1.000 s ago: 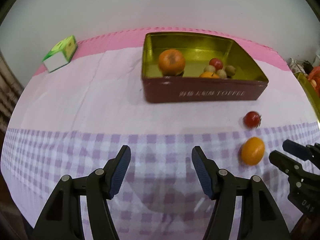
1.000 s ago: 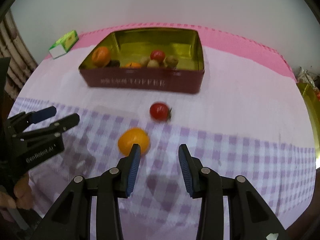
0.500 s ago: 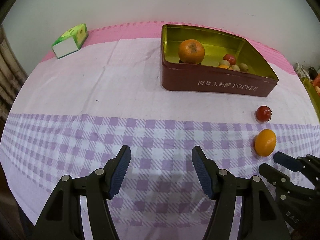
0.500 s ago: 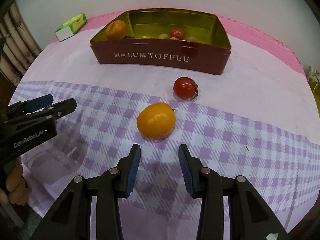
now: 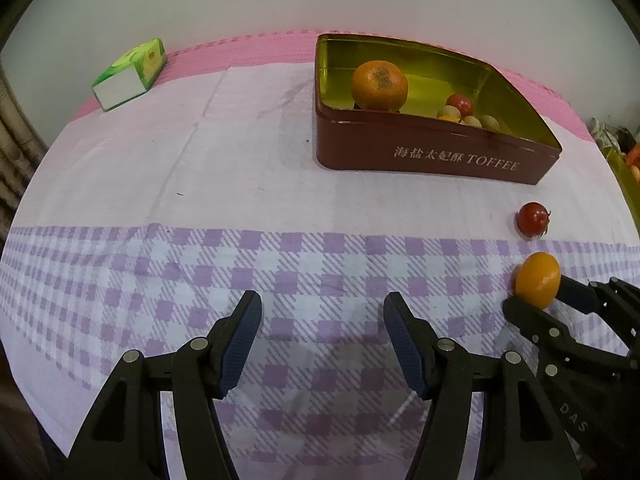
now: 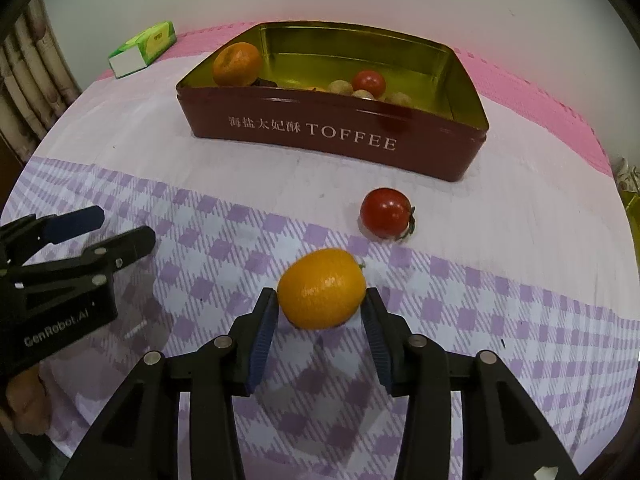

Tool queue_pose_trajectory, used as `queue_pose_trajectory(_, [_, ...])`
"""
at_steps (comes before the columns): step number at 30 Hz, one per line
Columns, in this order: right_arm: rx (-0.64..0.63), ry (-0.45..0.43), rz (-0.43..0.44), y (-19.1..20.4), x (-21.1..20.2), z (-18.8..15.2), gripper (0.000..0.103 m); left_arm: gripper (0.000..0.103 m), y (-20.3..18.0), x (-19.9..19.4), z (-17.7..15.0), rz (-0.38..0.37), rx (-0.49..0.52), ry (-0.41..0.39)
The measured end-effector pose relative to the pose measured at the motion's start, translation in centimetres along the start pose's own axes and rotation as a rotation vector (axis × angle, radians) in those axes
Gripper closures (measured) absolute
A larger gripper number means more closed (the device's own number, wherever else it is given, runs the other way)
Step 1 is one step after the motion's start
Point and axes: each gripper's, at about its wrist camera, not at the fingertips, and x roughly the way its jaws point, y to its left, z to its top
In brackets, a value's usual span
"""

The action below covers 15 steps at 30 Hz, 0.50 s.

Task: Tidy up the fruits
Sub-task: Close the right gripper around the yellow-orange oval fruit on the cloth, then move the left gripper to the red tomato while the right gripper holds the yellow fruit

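Observation:
A small oval orange fruit [image 6: 322, 288] lies on the checked cloth between the fingertips of my right gripper [image 6: 319, 300]. Its jaws are opening and flank the fruit closely on both sides without a clear squeeze. A cherry tomato [image 6: 385, 212] sits just beyond it. The red toffee tin [image 6: 332, 136] behind holds a mandarin [image 6: 237, 64], a second tomato [image 6: 369, 82] and some small pale fruits. My left gripper [image 5: 322, 308] hovers open over bare cloth, nothing between its fingers. From the left wrist, the oval fruit [image 5: 537, 280] and the right gripper [image 5: 538, 298] show at the right edge.
A green and white carton [image 5: 130, 74] lies at the far left by the pink strip of cloth. The wall rises right behind the table. A hand [image 6: 24, 400] holds the left gripper's body at the lower left. Another yellow-rimmed container [image 5: 624, 172] peeks in at the far right.
My right gripper came forward and down until the oval orange fruit sits between its fingertips, and its jaws widened. The left gripper stayed open; its view shifted a little.

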Motion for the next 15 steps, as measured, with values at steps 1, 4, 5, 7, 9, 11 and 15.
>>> queue_pose_trajectory(1, [-0.006, -0.001, -0.002, 0.0, 0.0, 0.0, 0.064, 0.039, -0.1, 0.1, 0.0, -0.001, 0.002, 0.002])
queue_pose_trajectory(4, [-0.009, -0.008, -0.002, 0.1, 0.0, -0.1, 0.065, 0.039, -0.3, 0.2, 0.0, 0.001, 0.008, 0.005])
queue_pose_trajectory(5, [-0.006, -0.009, -0.003, 0.2, 0.1, 0.1, 0.065, 0.039, -0.3, 0.2, -0.1, 0.001, 0.009, 0.006])
queue_pose_trajectory(7, [0.001, -0.013, -0.007, 0.2, 0.0, -0.1, 0.065, 0.039, -0.4, 0.2, -0.1, 0.0, 0.013, 0.006])
queue_pose_trajectory(9, [0.006, -0.012, -0.011, -0.2, -0.1, -0.3, 0.066, 0.039, -0.5, 0.3, -0.2, -0.002, 0.017, 0.005])
queue_pose_trajectory(11, [0.016, -0.011, -0.013, -0.6, -0.3, -0.6, 0.066, 0.039, -0.7, 0.4, -0.2, -0.005, 0.024, 0.006])
queue_pose_trajectory(15, [0.043, -0.012, -0.032, -2.3, -0.5, -1.2, 0.066, 0.039, -1.8, 0.5, -0.4, -0.016, 0.05, 0.01])
